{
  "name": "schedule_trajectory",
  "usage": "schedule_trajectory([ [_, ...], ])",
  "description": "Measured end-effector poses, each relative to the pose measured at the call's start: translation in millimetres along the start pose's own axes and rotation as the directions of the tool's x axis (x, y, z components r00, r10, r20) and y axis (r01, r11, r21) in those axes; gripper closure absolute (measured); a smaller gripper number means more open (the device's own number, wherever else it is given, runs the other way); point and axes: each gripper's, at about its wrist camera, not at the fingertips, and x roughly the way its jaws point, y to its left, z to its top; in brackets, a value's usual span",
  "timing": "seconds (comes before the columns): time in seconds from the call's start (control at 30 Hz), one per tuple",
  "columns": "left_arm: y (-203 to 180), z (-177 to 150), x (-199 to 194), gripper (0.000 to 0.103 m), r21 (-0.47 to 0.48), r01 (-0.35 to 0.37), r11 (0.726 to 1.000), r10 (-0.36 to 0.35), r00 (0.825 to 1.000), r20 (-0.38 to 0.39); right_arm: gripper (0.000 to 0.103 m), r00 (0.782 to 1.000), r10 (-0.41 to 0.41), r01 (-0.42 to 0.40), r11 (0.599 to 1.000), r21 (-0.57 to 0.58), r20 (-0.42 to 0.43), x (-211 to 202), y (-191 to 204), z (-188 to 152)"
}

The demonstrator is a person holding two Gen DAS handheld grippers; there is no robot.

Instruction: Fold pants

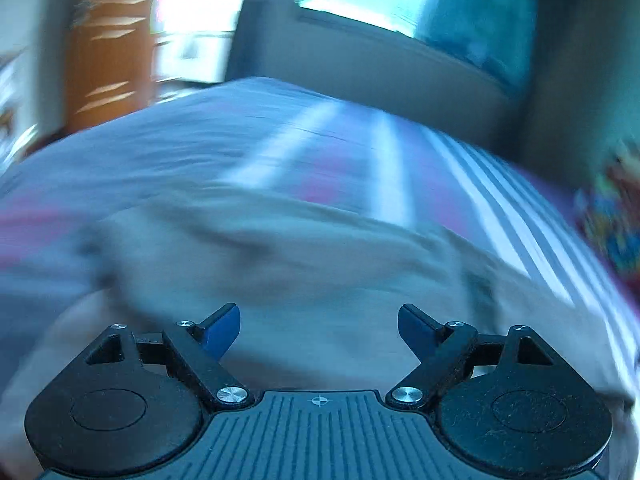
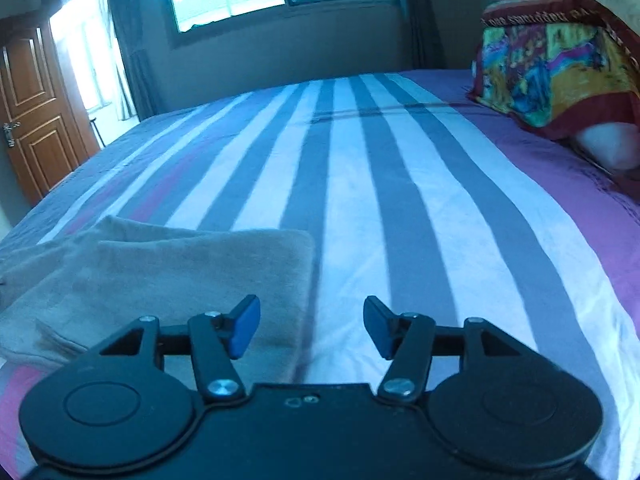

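— Both grippers, left gripper (image 1: 319, 330) and right gripper (image 2: 311, 326), have jaws apart, empty?
— Yes. Beige pants (image 2: 168, 276) lie folded on the striped bedsheet (image 2: 400, 184), likely finished; colourful blanket (image 2: 552, 64) sits beyond.

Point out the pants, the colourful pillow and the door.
pants (image 2: 192, 276): right wrist view, flat top of the folded stack.
pillow (image 2: 552, 76): right wrist view, patterned front face.
door (image 2: 36, 120): right wrist view, middle of the wooden panels.
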Motion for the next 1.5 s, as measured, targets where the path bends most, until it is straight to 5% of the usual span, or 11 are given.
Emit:
schedule_trajectory([
  [0.13,85,-10,21,0.017,-0.276,0.018,0.961,-0.027,0.999,-0.028,0.044,0.999,-0.018,0.019,1.0,0.013,-0.03,3,0,-6],
  [0.23,128,-20,48,0.017,-0.472,0.152,0.868,-0.171,0.985,0.004,0.043,0.998,-0.014,0.016,1.0,0.019,-0.057,6,7,-10],
  [0.4,150,-11,94,0.019,-0.529,0.348,0.774,-0.337,0.934,0.121,0.04,0.999,-0.028,0.027,0.999,-0.023,-0.044,-2,24,-10],
  [0.43,151,-12,100,0.03,-0.545,0.379,0.748,-0.356,0.922,0.153,0.04,0.999,-0.03,0.03,0.999,-0.022,-0.043,-3,25,-9],
  [0.47,157,-16,105,0.087,-0.611,0.397,0.685,-0.374,0.911,0.172,0.04,0.999,-0.032,0.031,0.999,-0.015,-0.041,-4,26,-8],
  [0.5,167,-24,108,0.085,-0.683,0.452,0.574,-0.413,0.88,0.235,0.04,0.999,-0.03,0.03,1.0,-0.003,-0.042,-3,25,-7],
  [0.53,170,-27,99,0.085,-0.672,0.491,0.555,-0.408,0.864,0.294,0.041,0.998,-0.028,0.028,1.0,0.012,-0.047,-3,24,-6],
  [0.67,175,-36,103,0.085,-0.661,0.357,0.66,-0.337,0.927,0.164,0.041,0.998,-0.048,0.049,0.999,0.023,-0.028,-10,19,-1],
  [0.73,160,-19,102,0.085,-0.549,0.296,0.782,-0.298,0.95,0.087,0.041,0.997,-0.069,0.07,0.997,0.032,-0.03,-9,10,-1],
  [1.07,63,58,64,0.085,-0.249,0.31,0.918,-0.288,0.95,0.12,0.042,0.993,-0.117,0.118,0.976,0.181,-0.018,-11,-49,-9],
  [1.5,-161,87,46,0.085,0.161,0.515,0.842,-0.52,0.854,-0.014,0.042,0.994,-0.1,0.081,0.956,0.283,0.051,-25,-105,-31],
])
